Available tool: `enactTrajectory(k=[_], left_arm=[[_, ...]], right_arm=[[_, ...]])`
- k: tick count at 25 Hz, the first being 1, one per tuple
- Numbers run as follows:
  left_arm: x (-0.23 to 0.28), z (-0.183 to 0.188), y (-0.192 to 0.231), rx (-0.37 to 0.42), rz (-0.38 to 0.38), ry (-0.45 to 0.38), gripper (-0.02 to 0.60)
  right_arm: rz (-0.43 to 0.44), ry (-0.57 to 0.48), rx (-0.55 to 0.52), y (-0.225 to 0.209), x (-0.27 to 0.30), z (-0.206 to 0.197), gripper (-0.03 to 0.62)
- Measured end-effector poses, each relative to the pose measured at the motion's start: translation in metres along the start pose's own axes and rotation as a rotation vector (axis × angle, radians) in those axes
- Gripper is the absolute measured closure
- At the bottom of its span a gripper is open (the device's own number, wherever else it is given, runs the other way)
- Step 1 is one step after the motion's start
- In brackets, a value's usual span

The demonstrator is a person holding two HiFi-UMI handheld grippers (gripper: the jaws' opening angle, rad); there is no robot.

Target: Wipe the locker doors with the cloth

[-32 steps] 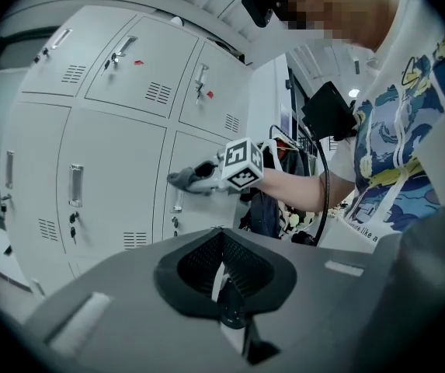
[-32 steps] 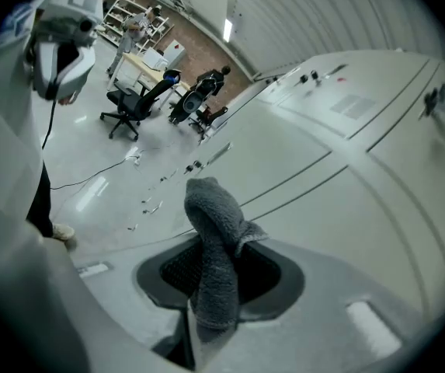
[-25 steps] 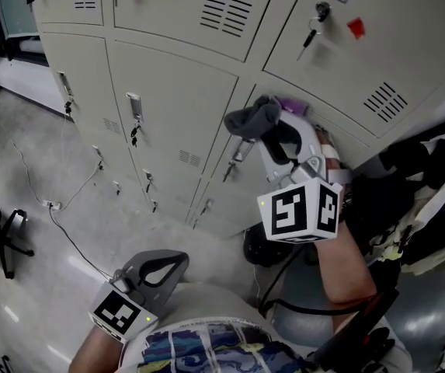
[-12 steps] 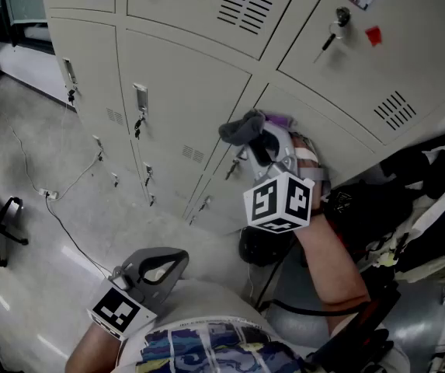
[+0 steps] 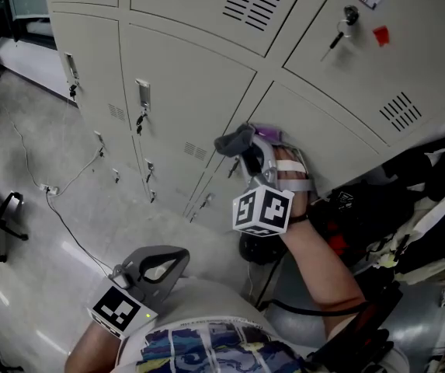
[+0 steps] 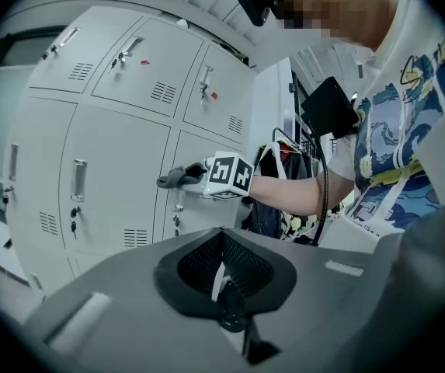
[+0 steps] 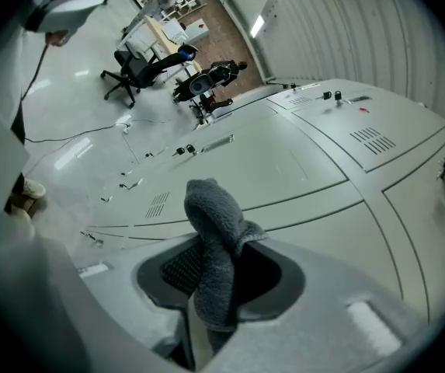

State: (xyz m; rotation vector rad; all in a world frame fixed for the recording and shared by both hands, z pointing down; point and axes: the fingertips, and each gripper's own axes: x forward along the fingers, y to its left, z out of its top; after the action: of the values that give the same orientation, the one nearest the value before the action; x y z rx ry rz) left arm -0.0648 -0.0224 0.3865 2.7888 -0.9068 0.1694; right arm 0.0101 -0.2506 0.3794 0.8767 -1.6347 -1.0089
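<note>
A person's right gripper (image 5: 244, 155) is pinching a dark grey cloth (image 5: 234, 140), its jaws clamped on the bunched fabric, which is sticking up past the fingertips. The cloth is sitting at the left edge of a lower beige locker door (image 5: 327, 134), close against the metal beside the seam; whether it is actually touching cannot be told. The person's right hand (image 5: 289, 176) is gripping the tool from behind. The left gripper (image 5: 158, 267) is hanging low beside the person's patterned shirt (image 5: 206, 352), well apart from the lockers and above the grey floor (image 5: 43, 270). Its jaws are pressed together with nothing between them. A key (image 5: 340, 29) is sitting in the lock of an upper door.
</note>
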Motion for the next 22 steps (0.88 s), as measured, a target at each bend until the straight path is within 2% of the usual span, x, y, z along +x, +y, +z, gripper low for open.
enactTrajectory(k=[4,12,18,22], left_arm=[[0.0,-0.002,-0.002,0.0,0.001,0.008,0.58],[-0.002,-0.004,-0.003,-0.003,0.014,0.026,0.58],[-0.001,-0.004,-0.004,0.003,0.015,0.038,0.58],[0.003,-0.002,-0.006,0.005,0.004,0.042,0.58]], right_arm=[[-0.01,0.012,-0.011,0.016,0.006,-0.001,0.484],[0.164,0.012,0.062,0.08,0.031,-0.013,0.484],[0.129,-0.056,0.142,0.067,0.01,-0.009,0.484],[0.104,-0.049,0.183,0.061,-0.011,-0.025,0.484]])
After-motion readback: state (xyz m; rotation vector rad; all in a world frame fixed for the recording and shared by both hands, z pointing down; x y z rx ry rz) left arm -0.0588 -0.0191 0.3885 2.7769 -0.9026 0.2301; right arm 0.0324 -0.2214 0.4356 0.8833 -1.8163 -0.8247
